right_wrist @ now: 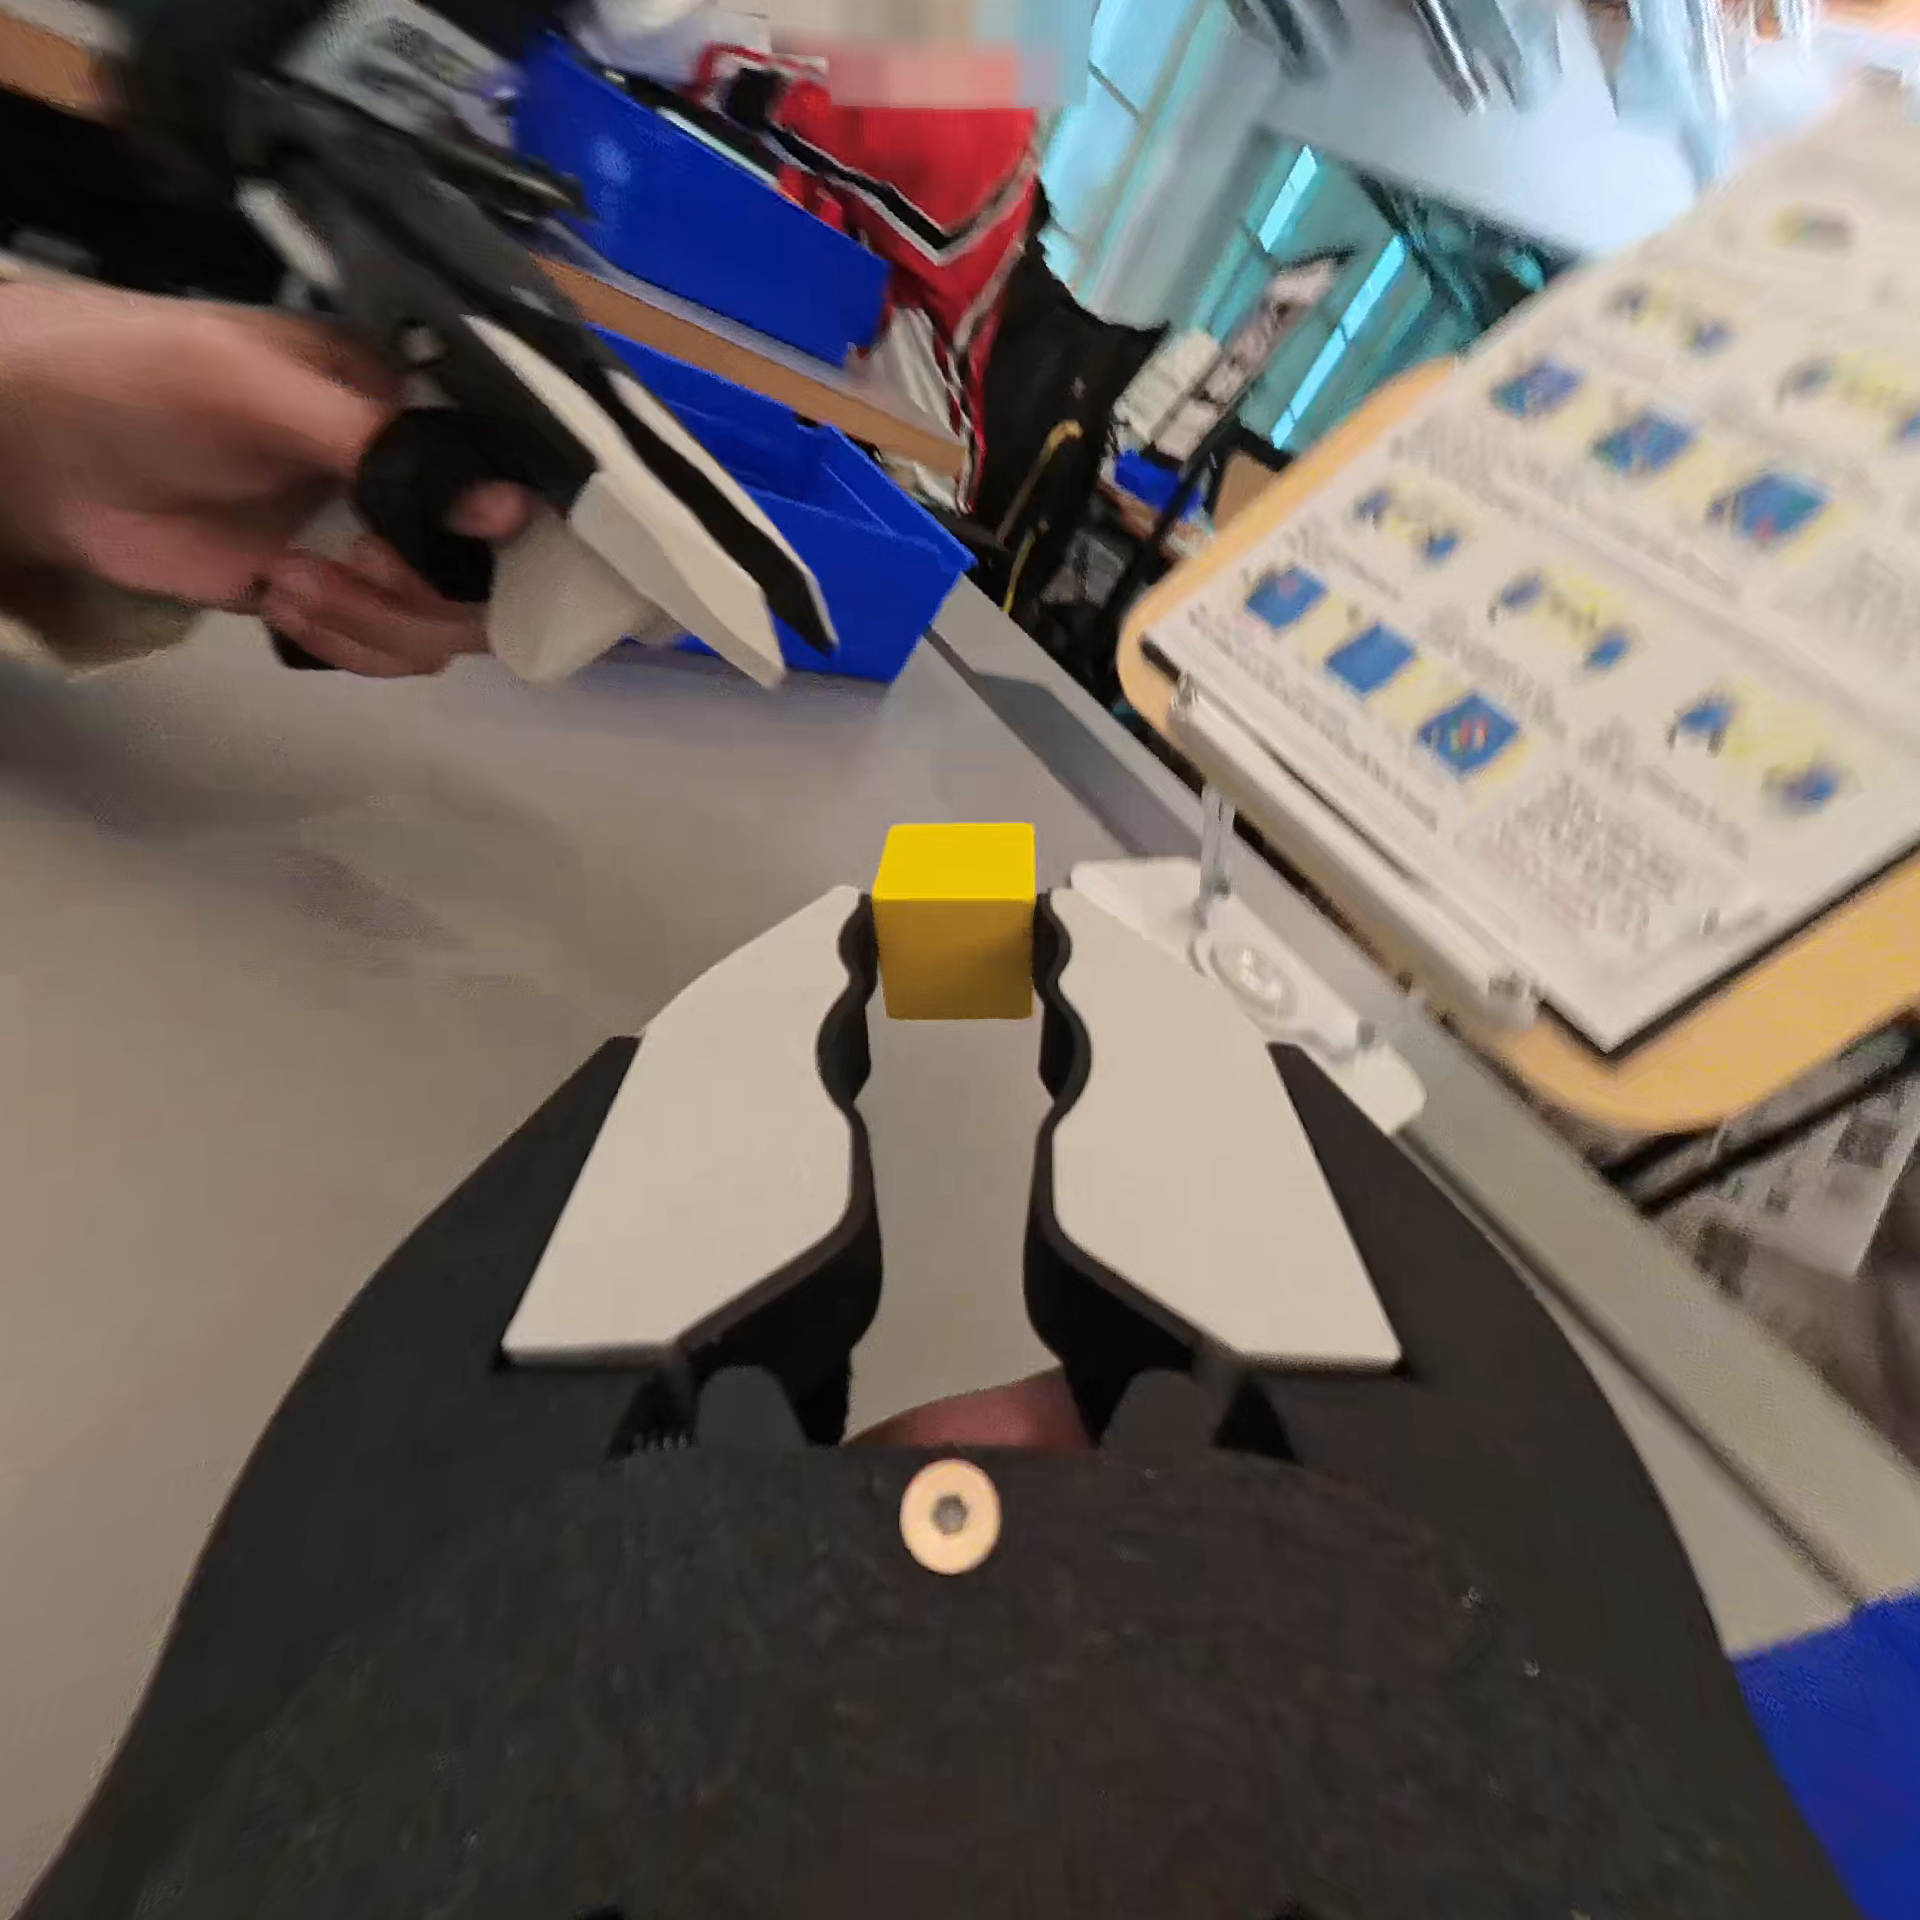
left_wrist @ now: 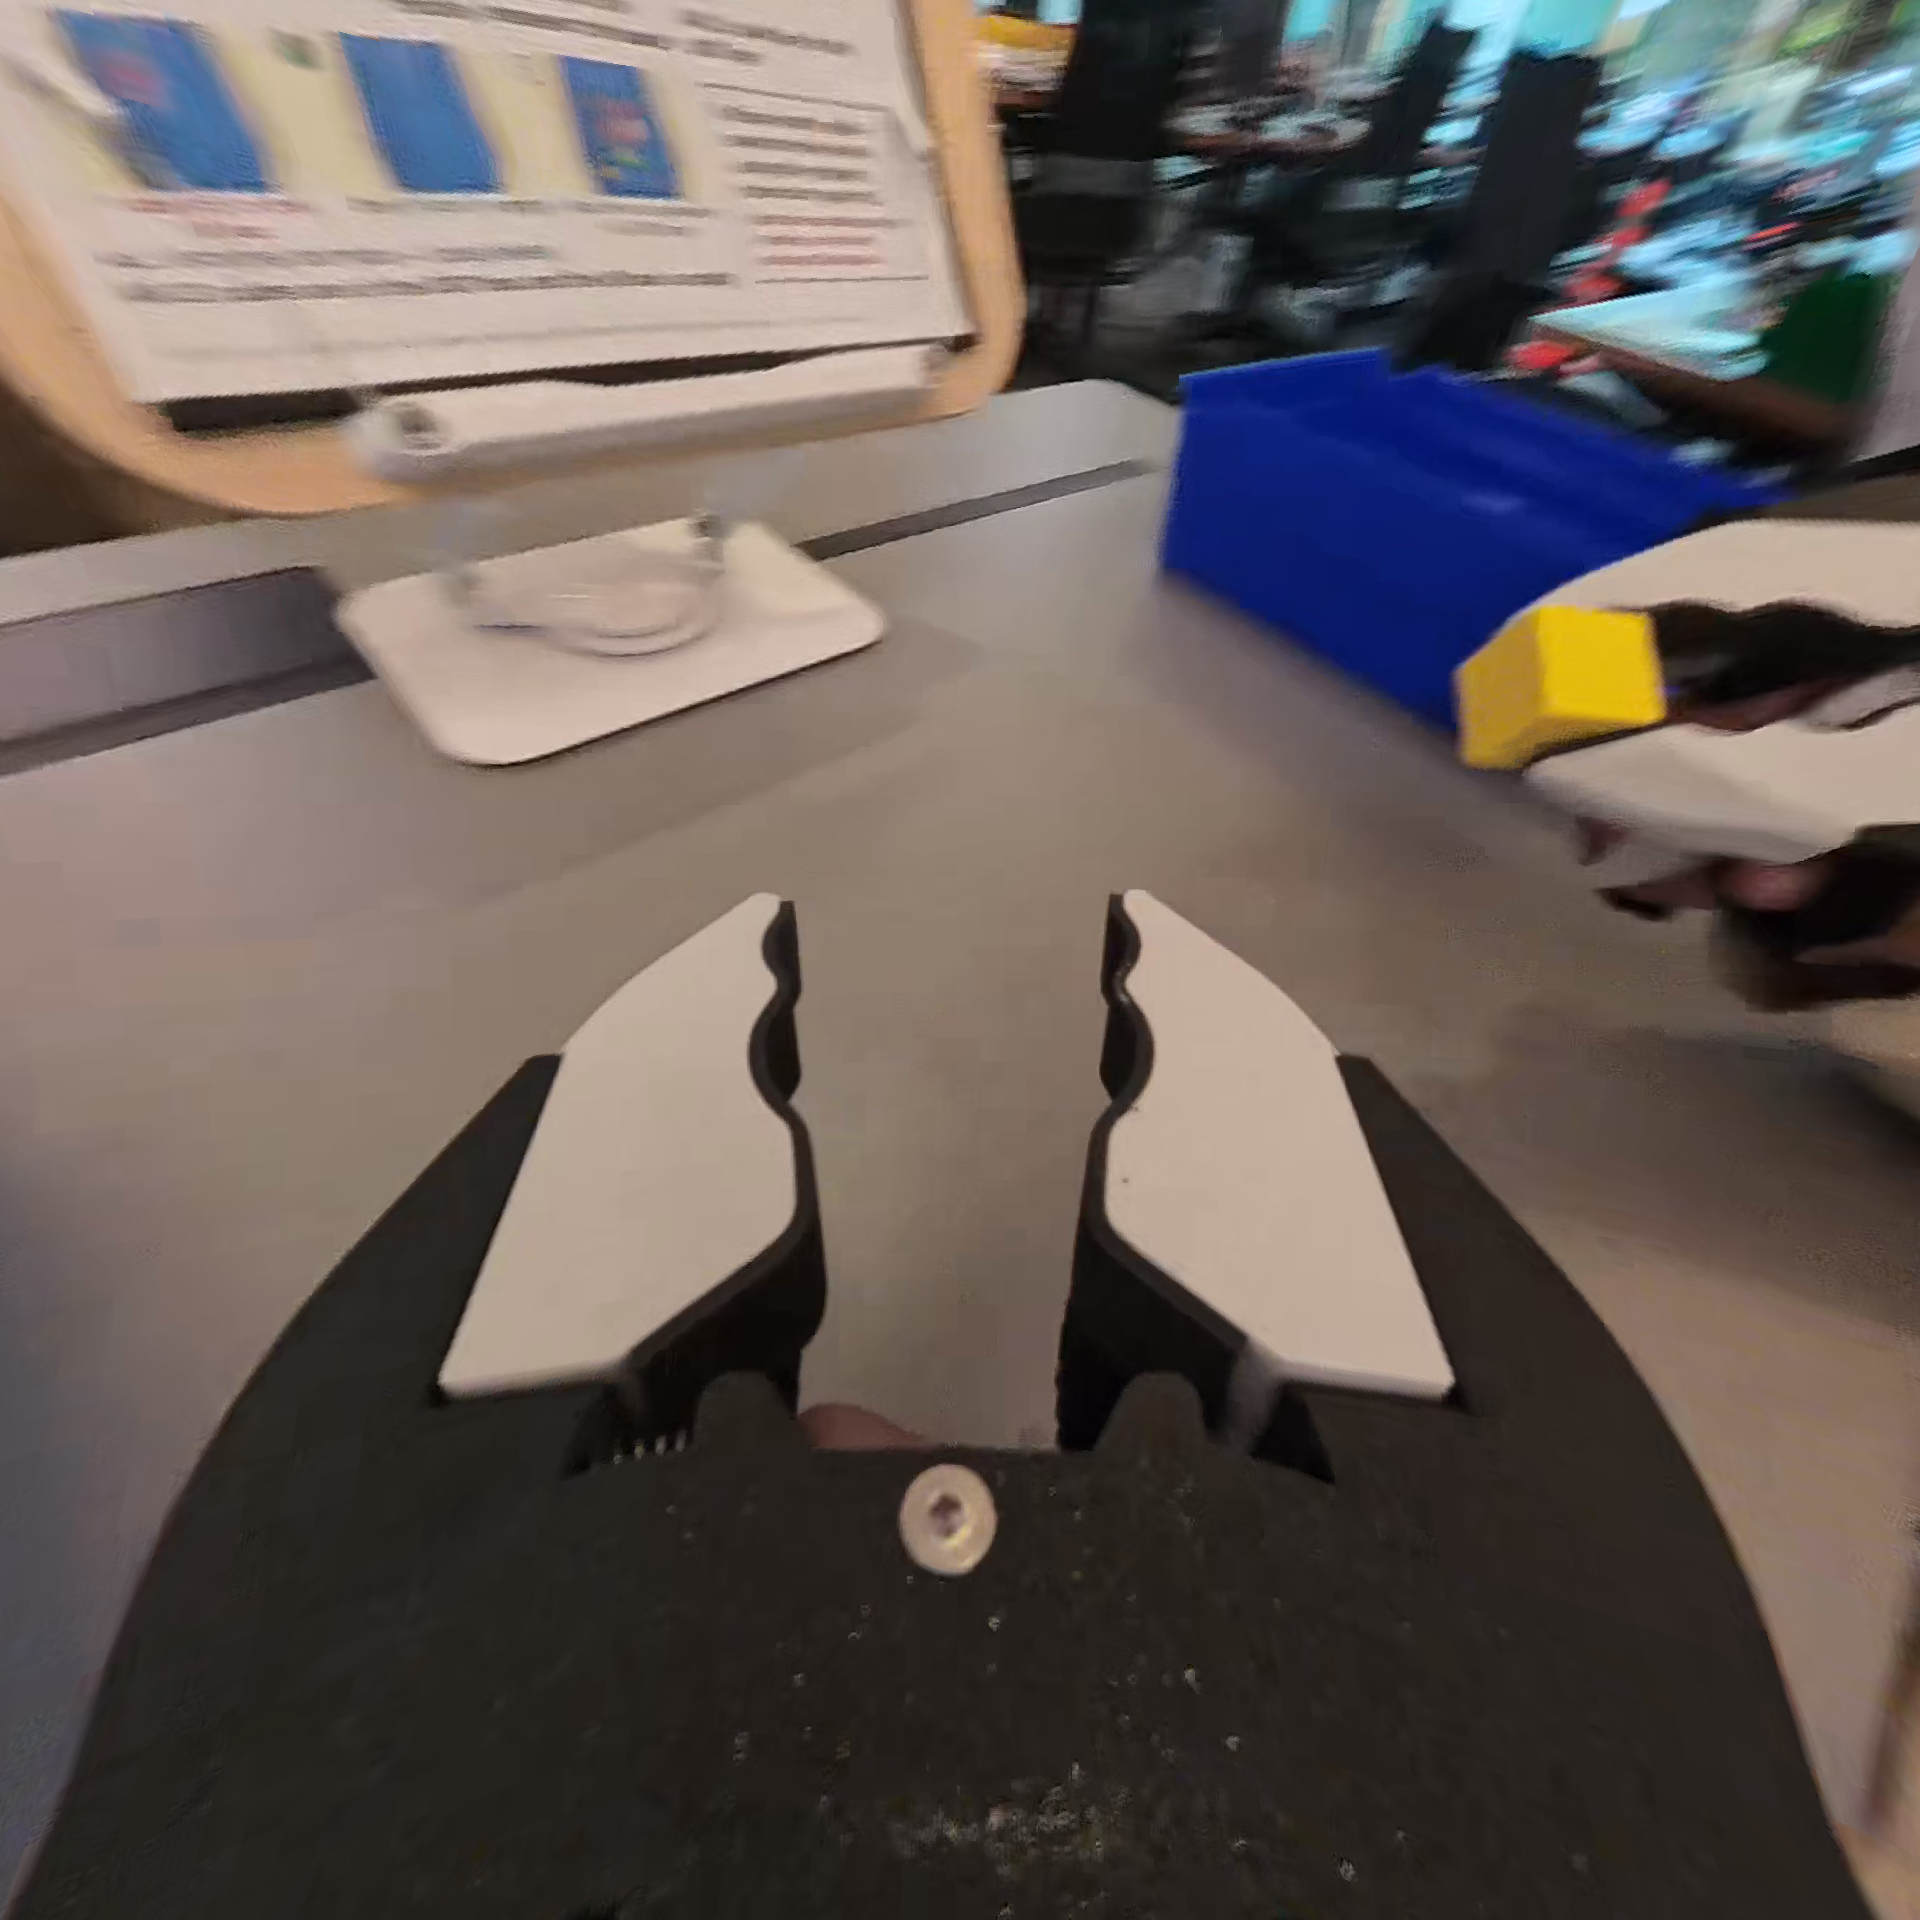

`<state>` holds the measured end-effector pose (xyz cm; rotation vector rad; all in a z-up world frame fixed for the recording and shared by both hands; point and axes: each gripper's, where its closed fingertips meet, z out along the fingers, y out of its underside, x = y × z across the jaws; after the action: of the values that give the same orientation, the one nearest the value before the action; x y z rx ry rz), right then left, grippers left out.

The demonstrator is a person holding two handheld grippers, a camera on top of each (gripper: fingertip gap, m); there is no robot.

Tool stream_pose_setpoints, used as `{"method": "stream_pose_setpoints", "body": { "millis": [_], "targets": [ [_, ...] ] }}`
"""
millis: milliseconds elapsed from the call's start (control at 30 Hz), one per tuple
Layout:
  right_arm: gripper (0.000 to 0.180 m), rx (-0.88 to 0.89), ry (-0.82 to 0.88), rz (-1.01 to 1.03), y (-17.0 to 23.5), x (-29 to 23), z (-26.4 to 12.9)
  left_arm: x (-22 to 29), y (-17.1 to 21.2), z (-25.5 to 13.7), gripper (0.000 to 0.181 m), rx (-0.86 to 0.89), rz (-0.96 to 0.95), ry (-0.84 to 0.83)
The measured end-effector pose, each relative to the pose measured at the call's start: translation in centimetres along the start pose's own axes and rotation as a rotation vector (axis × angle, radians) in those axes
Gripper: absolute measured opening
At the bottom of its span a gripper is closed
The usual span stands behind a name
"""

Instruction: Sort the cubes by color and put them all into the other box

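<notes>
Grey table [left_wrist: 312, 987], blurry workshop behind. Right gripper [right_wrist: 954, 914] pinches yellow cube [right_wrist: 954, 920] at its fingertips, above the table, near the blue box [left_wrist: 1434, 520]. Left gripper [left_wrist: 951, 914] jaws apart, empty. Cube looks light, rigid, likely smooth; flat opposite faces suit gripping.

Grey table [left_wrist: 312, 987], instruction board on stand [left_wrist: 499, 208], bright windows [right_wrist: 1174, 135]

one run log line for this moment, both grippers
left gripper: open, empty | right gripper: shut on yellow cube, above grey table | blue box: beyond
</notes>
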<state>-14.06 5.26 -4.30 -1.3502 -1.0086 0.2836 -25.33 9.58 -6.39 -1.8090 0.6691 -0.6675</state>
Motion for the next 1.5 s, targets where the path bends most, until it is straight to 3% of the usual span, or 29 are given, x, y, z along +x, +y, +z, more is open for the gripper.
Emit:
{"method": "stream_pose_setpoints", "body": {
  "millis": [67,133,267,367,433,667,867,1100,1267,1367,1500],
  "targets": [
    [0.029,-0.030,0.027,0.092,1.4,0.3,-0.4,-0.7,1.1,-0.9,0.053,-0.019,0.028,-0.082],
    [0.029,-0.047,0.059,0.157,1.3,1.5,-1.9,-0.1,2.1,-1.5,0.055,-0.046,-0.012,-0.043],
    [0.029,-0.185,0.207,0.194,-0.4,9.6,-10.0,0.0,3.0,-2.3,0.054,-0.061,-0.089,-0.001],
    [0.029,-0.473,0.269,0.237,3.7,17.0,-17.5,-0.4,3.1,-2.5,0.054,-0.068,-0.094,-0.015],
    [0.029,-0.678,0.196,0.268,8.5,19.6,-20.0,-0.3,3.0,-2.4,0.054,-0.077,-0.087,-0.018],
    [0.029,-1.040,-0.279,0.300,20.5,18.0,-17.1,0.7,2.8,-0.7,0.053,-0.125,-0.048,-0.026],
    [0.029,-1.129,-0.394,0.287,24.7,16.6,-15.3,1.2,3.5,0.2,0.054,-0.181,0.019,-0.057],
    [0.030,-1.140,-0.460,0.314,25.4,15.5,-14.9,0.9,3.4,0.3,0.054,-0.189,-0.009,-0.065],
    [0.047,-1.064,-0.397,0.348,24.2,16.6,-15.5,0.5,3.9,-0.1,0.055,-0.192,-0.012,-0.084],
    [0.050,-0.837,-0.206,0.410,19.2,19.2,-16.4,-0.2,3.7,-0.9,0.055,-0.181,-0.027,-0.116],
    [0.048,-0.318,0.088,0.504,8.1,19.3,-16.5,-1.2,3.6,-2.0,0.055,-0.143,-0.072,-0.161]
  ]
}}
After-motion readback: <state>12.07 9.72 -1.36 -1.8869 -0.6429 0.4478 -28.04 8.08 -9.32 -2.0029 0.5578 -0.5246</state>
